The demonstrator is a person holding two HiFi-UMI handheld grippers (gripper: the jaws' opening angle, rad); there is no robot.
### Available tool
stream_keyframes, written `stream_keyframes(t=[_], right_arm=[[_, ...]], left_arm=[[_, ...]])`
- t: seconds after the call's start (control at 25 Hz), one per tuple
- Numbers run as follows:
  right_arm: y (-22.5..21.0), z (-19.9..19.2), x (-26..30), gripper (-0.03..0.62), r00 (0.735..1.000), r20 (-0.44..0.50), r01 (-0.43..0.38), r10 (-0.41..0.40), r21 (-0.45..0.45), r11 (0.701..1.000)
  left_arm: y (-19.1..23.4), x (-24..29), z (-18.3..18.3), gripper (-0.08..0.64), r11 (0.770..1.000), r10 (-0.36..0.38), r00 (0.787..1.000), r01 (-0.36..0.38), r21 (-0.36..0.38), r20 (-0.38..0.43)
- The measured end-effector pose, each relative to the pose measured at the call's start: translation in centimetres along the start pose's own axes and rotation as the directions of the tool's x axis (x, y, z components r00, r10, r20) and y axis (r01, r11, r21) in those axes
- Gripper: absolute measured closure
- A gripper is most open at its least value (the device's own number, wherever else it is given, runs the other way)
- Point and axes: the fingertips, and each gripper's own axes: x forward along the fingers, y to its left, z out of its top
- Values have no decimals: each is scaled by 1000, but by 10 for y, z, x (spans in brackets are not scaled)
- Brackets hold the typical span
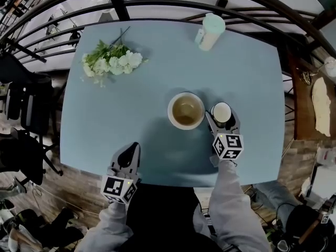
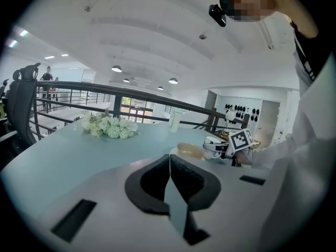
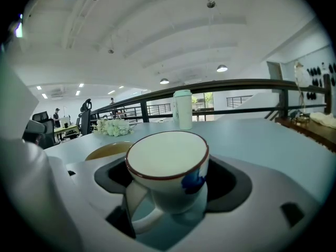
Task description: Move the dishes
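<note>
your right gripper [image 1: 222, 121] clamped round the white cup [image 3: 167, 161], cup's bottom hidden by the jaws so no clue if it's touching the surface [image 1: 105, 119], bowl [image 1: 186, 110] just left of it, left gripper [image 1: 131, 150] pinched together, empty

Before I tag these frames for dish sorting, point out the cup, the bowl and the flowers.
cup [image 3: 167, 159]: right gripper view, on its white inside.
bowl [image 1: 186, 111]: head view, on its brownish inside.
flowers [image 1: 112, 62]: head view, on the white blooms.
</note>
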Motion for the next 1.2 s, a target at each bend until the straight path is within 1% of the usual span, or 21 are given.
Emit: stream_keyframes(t=[0.16,0.28,0.32,0.4,0.44,0.52,0.68,0.76,0.88,0.96,1.08,1.2], right_arm=[[-3,0,1,172,1000,6,-4,4,4,1000],[2,-5,2,155,999,-6,-31,31,27,999],[5,-7,2,109,999,-11,-42,43,35,999],[11,-8,-1,42,998,-5,-56,56,37,998],[12,-7,-5,21,998,2,-57,57,35,998],[10,-7,-16,6,998,1,-55,55,31,998],[5,-13,-50,3,999,-30,-44,44,24,999],[1,-11,-69,8,999,-36,-28,29,33,999],[-2,1,-95,75,999,-43,0,0,1,1000],[2,12,-107,92,999,-36,2,-3,-17,1000],[15,34,-118,130,1000,10,9,-9,-24,1000],[25,60,-131,186,995,94,44,-41,-22,999]], left_arm=[[-3,3,-1,543,1000,3,1000,-3,-8,-11],[-3,2,1,543,1000,-7,1000,7,-2,-3],[-2,1,2,543,1000,-10,1000,10,0,1],[0,-1,4,543,1000,-13,1000,12,4,10],[1,-1,6,543,1000,-15,1000,15,5,16],[1,0,10,543,1000,-19,1000,19,7,24],[-3,2,19,543,999,-42,998,41,22,43],[-7,2,27,543,998,-60,997,59,29,58],[-13,5,41,543,996,-85,992,81,46,94],[-16,3,48,543,994,-97,989,92,53,109],[-12,-1,58,543,993,-107,986,99,64,129],[-10,-3,69,543,991,-119,981,109,74,152]])
